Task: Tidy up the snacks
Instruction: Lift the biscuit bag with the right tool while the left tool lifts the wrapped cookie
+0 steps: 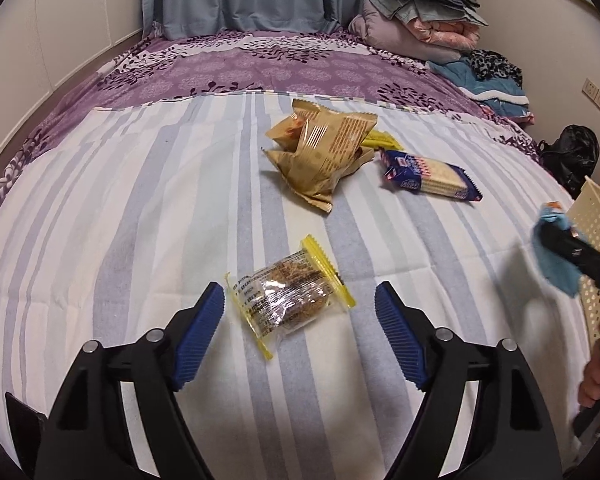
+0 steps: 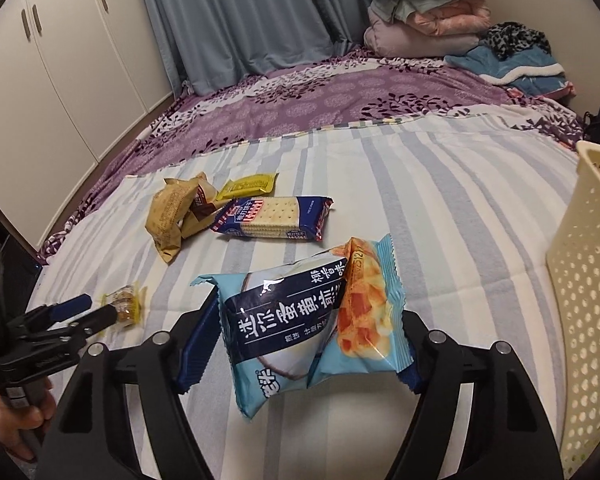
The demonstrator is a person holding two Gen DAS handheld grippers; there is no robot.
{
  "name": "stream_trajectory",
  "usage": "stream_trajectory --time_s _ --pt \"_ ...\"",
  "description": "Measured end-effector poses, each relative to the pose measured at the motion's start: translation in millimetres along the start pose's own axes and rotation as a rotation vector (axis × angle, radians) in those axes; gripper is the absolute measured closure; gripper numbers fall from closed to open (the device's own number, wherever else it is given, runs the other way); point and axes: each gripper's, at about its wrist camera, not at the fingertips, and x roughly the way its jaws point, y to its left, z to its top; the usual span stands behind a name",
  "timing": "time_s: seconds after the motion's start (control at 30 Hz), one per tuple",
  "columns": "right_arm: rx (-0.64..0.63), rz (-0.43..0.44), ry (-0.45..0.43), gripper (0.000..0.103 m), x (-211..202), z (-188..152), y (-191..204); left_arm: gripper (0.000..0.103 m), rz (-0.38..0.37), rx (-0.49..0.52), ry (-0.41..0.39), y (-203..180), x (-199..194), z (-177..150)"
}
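My left gripper [image 1: 300, 294] stands open over the striped sheet. A clear, yellow-edged snack packet [image 1: 288, 300] lies flat between its blue pads [image 1: 198, 340], touched by neither. The right wrist view shows the same gripper [image 2: 96, 308] and packet [image 2: 126, 304] at the lower left. My right gripper [image 2: 312, 320] is shut on a crumpled light-blue snack pack [image 2: 300, 320], held above the bed; in the left wrist view this pack [image 1: 556, 256] is at the right edge. A cream perforated basket [image 2: 588, 280] stands just right of it. Further back lie gold packets [image 1: 324, 148], a blue cracker pack [image 1: 432, 176] and a yellow packet [image 2: 252, 184].
Folded bedding [image 1: 416, 20] and a blue towel [image 1: 492, 84] are piled at the bed's far right. A black bag [image 1: 572, 156] sits beyond the right edge. White wardrobe doors [image 2: 60, 60] run along the left, grey curtains [image 2: 236, 20] behind. A hand [image 2: 16, 412] holds the left gripper.
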Motion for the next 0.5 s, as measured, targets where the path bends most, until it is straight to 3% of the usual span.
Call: stream_trajectory --time_s 0.2,0.3,0.37,0.43,0.5 --pt "0.008 0.008 -0.026 0.030 -22.3 -3.9 -2.5 0.021 0.018 -0.009 0.045 5.2 29.9 -1.3" --pt "0.008 0.011 -0.033 0.030 -30.2 -5.8 -2.9 0.021 0.012 -0.012 0.031 6.8 36.5 0.2" --pt "0.007 0.014 -0.039 0.030 -35.7 -5.9 -3.0 0.028 0.022 0.006 0.025 4.7 37.9 1.7" --pt "0.003 0.016 -0.049 0.030 -41.8 -5.3 -3.5 0.048 -0.004 0.007 0.020 5.0 34.9 3.2" --pt "0.004 0.020 -0.065 0.030 -49.9 -4.0 -4.5 0.054 -0.002 0.017 0.015 3.4 29.6 3.2"
